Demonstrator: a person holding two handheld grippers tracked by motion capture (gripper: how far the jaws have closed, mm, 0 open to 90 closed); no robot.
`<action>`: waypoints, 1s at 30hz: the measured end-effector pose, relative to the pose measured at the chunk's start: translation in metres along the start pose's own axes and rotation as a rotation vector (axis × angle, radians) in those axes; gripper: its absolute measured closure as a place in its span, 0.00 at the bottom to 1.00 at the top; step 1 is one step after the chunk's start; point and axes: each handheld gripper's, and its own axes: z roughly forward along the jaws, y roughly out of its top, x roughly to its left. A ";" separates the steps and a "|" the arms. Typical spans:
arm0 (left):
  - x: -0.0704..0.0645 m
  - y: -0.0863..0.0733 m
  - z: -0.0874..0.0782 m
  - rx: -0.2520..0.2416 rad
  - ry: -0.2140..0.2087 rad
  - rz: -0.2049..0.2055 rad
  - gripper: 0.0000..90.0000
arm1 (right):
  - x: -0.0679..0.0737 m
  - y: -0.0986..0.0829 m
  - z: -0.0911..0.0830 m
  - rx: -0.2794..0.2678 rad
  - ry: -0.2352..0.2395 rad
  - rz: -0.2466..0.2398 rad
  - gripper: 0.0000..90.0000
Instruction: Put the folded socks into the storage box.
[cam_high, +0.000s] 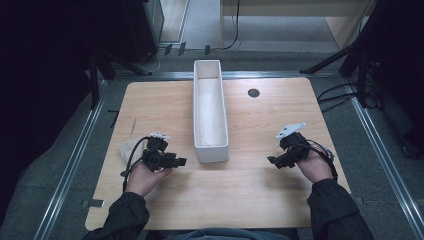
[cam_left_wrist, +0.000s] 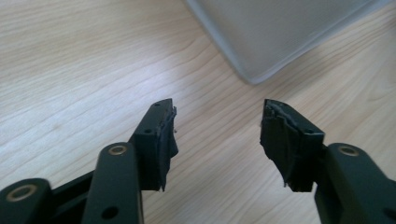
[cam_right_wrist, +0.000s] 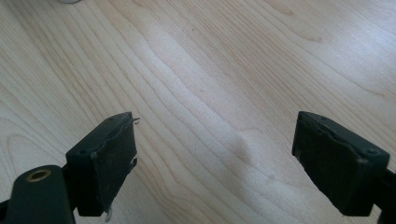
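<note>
A long white rectangular bin lies lengthwise down the middle of the wooden table; it looks empty. My left gripper is held just left of the bin's near end, open, with bare wood between its jaws. In the left gripper view the bin's near corner lies ahead and to the right. My right gripper is held right of the bin's near end, open wide over bare wood. A pale beige object lies on the table partly under the left hand; what it is cannot be told.
A small round black grommet sits in the table at the back right. Metal rails run along both sides of the table. Dark stands and cables crowd the floor beyond the far corners.
</note>
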 end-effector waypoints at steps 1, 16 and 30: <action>0.000 -0.001 0.001 0.006 0.013 0.014 0.51 | 0.000 0.000 -0.001 -0.001 -0.001 0.002 0.15; 0.008 0.003 -0.014 -0.043 0.060 0.003 0.46 | 0.000 0.000 0.001 -0.015 -0.003 -0.042 0.15; 0.011 0.000 -0.010 0.004 0.055 -0.001 0.48 | 0.002 0.003 0.004 0.000 0.002 -0.064 0.15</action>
